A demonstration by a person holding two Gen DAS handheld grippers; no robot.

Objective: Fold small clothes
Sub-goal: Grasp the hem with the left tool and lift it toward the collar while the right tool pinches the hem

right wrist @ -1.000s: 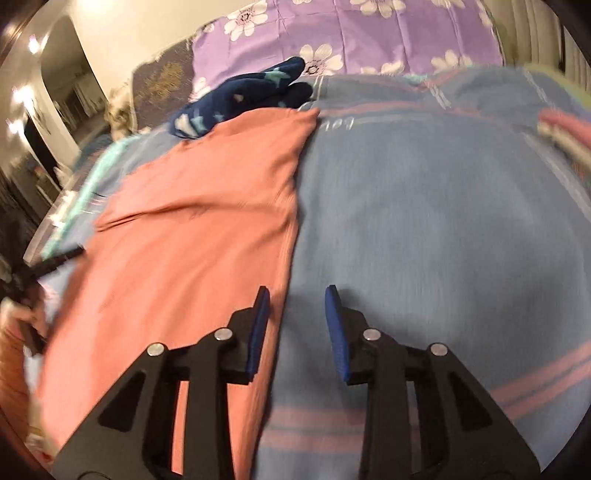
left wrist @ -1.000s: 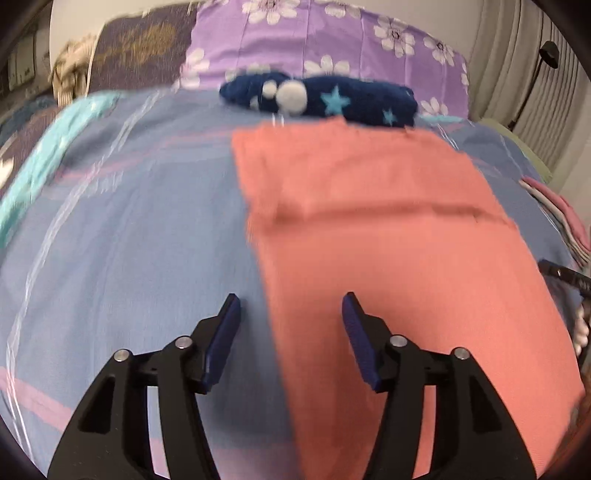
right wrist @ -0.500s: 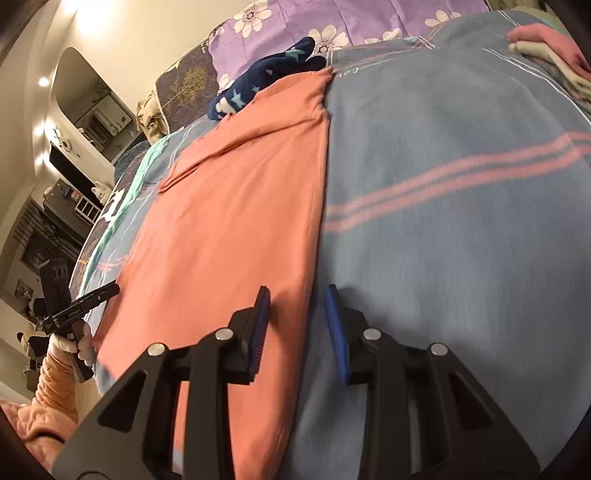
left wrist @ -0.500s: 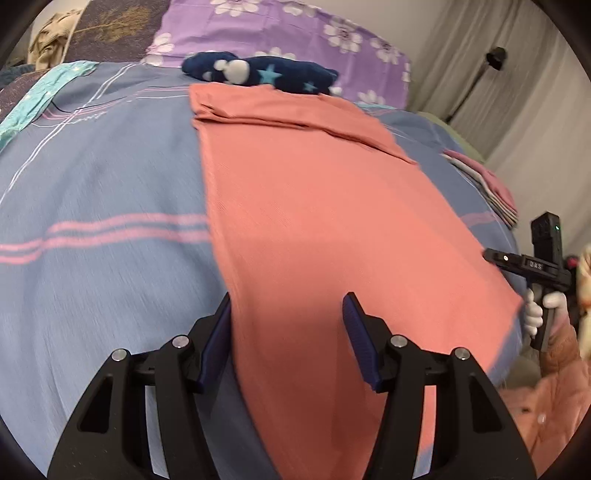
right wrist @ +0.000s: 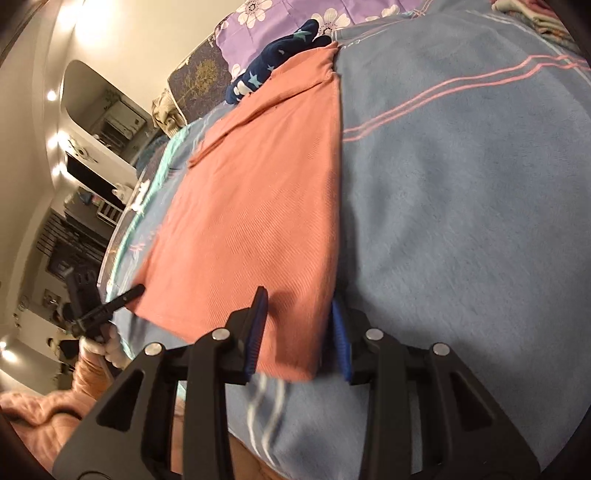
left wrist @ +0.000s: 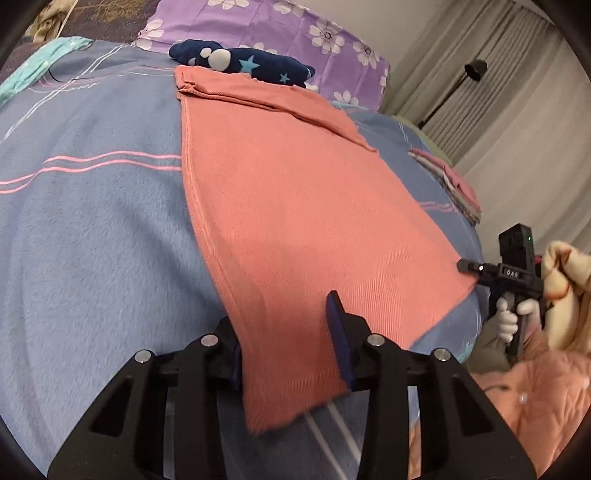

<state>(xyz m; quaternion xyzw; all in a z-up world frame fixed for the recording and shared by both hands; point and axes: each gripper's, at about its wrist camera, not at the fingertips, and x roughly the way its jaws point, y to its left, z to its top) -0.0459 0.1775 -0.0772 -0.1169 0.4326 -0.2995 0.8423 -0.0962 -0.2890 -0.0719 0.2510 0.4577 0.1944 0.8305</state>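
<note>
Salmon garment (left wrist: 295, 206) flat on blue bedspread (left wrist: 92, 240), navy star-print item (left wrist: 251, 64) touching its far end; left hand-held gripper (left wrist: 284, 343) and right hand-held gripper (right wrist: 297, 332) both spread, straddling near corners, hem blurred.

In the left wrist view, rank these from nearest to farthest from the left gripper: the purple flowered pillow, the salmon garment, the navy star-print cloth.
1. salmon garment: its near corner lies between the left gripper fingers.
2. navy star-print cloth: at the garment's far end.
3. purple flowered pillow: behind the navy cloth, at the bed's head.
</note>
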